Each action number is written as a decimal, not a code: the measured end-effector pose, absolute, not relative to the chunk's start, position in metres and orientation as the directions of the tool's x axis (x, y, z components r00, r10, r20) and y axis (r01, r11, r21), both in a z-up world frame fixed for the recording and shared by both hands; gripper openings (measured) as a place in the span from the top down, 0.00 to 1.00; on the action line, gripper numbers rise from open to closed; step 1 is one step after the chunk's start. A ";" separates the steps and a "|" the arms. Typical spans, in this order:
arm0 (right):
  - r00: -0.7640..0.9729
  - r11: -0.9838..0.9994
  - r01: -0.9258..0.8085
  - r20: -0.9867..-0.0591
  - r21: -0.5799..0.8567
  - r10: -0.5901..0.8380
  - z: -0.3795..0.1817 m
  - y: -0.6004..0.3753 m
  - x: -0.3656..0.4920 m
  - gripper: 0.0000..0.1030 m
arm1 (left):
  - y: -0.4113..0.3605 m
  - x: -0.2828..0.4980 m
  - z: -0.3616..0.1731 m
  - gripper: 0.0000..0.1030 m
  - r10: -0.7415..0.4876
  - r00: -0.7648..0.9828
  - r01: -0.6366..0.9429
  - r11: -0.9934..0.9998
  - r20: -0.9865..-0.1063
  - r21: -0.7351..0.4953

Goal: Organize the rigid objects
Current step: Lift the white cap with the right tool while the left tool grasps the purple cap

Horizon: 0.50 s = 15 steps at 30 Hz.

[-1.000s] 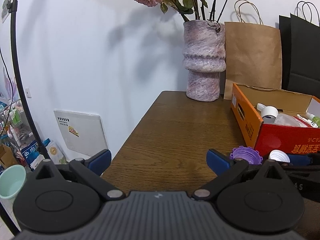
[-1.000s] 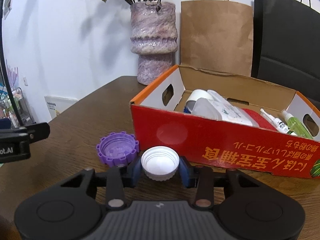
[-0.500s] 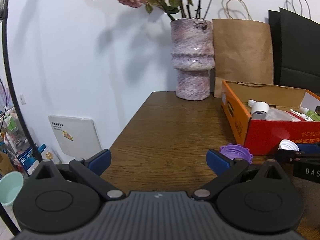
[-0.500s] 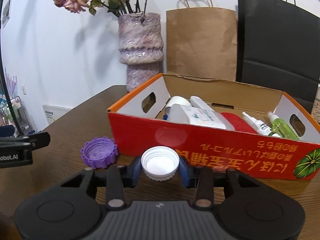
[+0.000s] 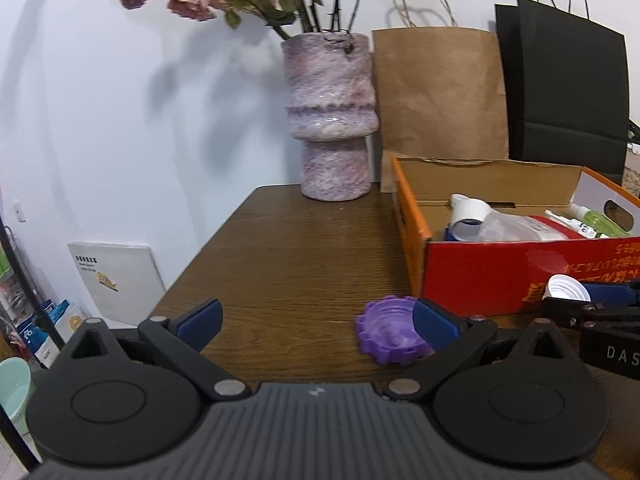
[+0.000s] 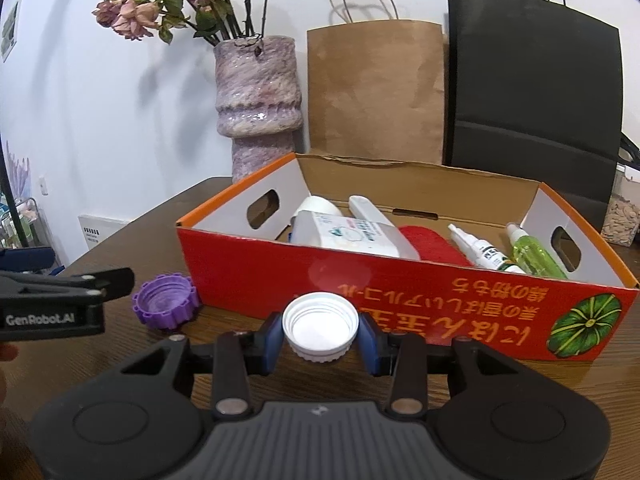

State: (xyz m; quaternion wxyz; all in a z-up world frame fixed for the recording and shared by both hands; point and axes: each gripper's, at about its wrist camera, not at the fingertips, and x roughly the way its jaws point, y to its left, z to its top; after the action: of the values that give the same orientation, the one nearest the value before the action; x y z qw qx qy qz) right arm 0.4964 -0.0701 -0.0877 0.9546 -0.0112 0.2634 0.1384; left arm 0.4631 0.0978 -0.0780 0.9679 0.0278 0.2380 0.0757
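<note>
Right claw clamps white cap in front of red box; left claw spread wide, holding nothing.

Right gripper [image 6: 320, 334]: both blue pads pressed against the sides of the white cap [image 6: 320, 326], open side of cap up, held above the wooden table [image 6: 132, 236]. Just beyond the cap stands the red box [image 6: 400, 292], its front wall facing the claw; inside it lie a white bottle [image 6: 352, 234], a red item, a small white spray bottle [image 6: 478, 248] and a green bottle [image 6: 532, 254]. Purple cap [image 6: 166, 300] rests on the table ahead and left of the right claw, just beside the box's left corner. Left gripper [image 5: 316, 320]: fingers wide apart, nothing between them; purple cap [image 5: 390, 334] sits on the table just inside its right fingertip, partly hidden by it; contact cannot be judged.
</note>
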 end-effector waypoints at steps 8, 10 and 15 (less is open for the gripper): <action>0.829 0.965 -0.259 -0.501 0.050 0.249 -0.087 -0.084 0.495 0.62 | 0.080 0.483 -0.085 0.00 0.133 0.850 -0.099 0.991 -0.509 0.094; 0.831 0.966 -0.255 -0.498 0.050 0.246 -0.087 -0.088 0.494 0.62 | 0.077 0.489 -0.089 0.00 0.133 0.838 -0.098 0.991 -0.529 0.093; 0.838 0.969 -0.243 -0.493 0.050 0.236 -0.087 -0.097 0.492 0.62 | 0.070 0.503 -0.098 0.06 0.141 0.805 -0.098 0.990 -0.576 0.106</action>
State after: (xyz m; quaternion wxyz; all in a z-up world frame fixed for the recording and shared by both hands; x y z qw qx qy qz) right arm 0.4921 -0.0966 -0.0865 0.9585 -0.0074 0.2561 0.1249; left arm 0.5025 0.0701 -0.0978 0.9493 0.0354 0.3058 0.0629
